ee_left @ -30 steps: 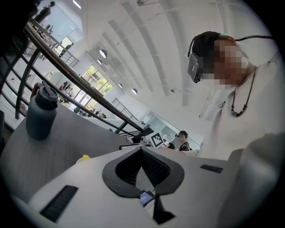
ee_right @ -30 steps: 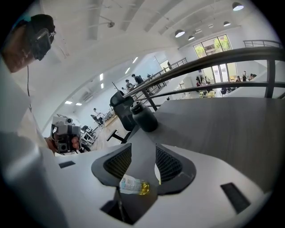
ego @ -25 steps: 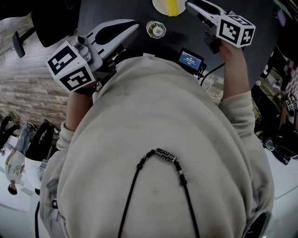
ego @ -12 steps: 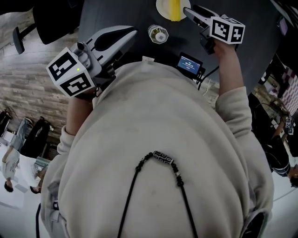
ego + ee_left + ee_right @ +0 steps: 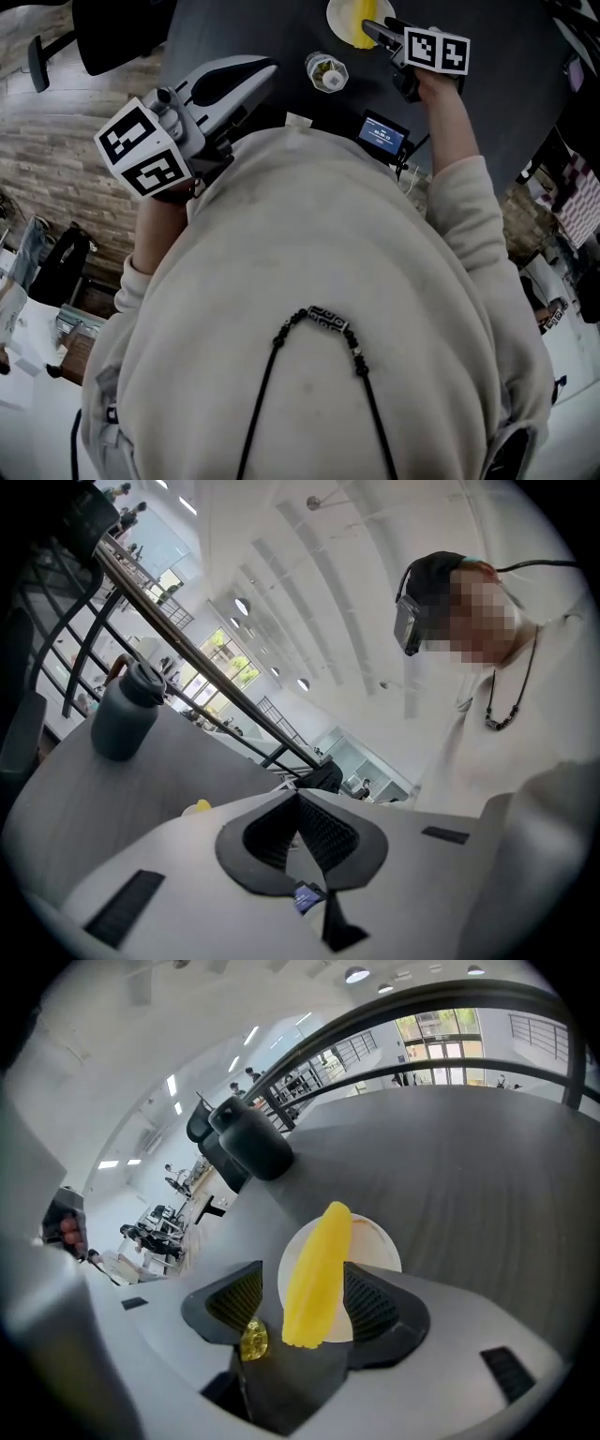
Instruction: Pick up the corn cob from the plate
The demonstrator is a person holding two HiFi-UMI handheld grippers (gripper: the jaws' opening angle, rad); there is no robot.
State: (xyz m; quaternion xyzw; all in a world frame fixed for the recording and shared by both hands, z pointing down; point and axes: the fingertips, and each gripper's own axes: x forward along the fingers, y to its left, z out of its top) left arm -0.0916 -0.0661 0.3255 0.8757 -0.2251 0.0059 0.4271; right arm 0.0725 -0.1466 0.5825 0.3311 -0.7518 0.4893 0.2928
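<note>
Plate (image 5: 380,1241): one is counted.
Corn cob (image 5: 317,1279): one is counted, on the plate.
Dark bottle (image 5: 248,1143): one is counted, beyond the plate.
Small round container (image 5: 326,72): one, near the plate.
Small screen (image 5: 382,134): one, near the plate.

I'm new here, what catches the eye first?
The bright yellow corn cob on its white plate lies between the jaws of the right gripper, which have just been opening and do not press it. Next comes the left gripper, shut, with its black-and-white marker cube, at the head view's left.
</note>
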